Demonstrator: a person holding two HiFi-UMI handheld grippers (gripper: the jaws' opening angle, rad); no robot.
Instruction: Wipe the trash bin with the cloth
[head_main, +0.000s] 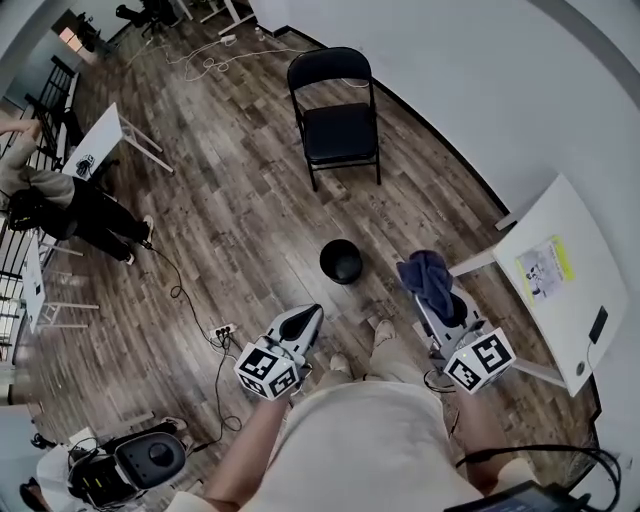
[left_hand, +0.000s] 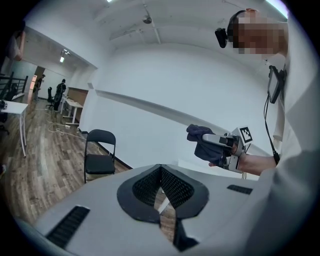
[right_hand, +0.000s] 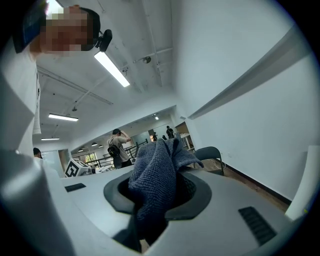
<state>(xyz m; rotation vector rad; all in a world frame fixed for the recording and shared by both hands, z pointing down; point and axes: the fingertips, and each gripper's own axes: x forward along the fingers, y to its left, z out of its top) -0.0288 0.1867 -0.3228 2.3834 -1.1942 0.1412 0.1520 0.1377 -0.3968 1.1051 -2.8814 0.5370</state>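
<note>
On the wood-plank floor (head_main: 230, 200) of a white-walled room, the black trash bin (head_main: 341, 261) stands beyond the left gripper (head_main: 311, 313), clenched empty, and the right gripper (head_main: 432, 298), grasping the blue cloth (head_main: 427, 275), with a folding chair (head_main: 338, 115) farther off.

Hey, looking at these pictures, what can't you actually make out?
- Trash bin: head view only, small, seen from above; sides and any dirt unreadable.
- Right gripper: right gripper view, the cloth covers where its jaws meet.
- Paper sheet on white table: head view, print too small.
</note>
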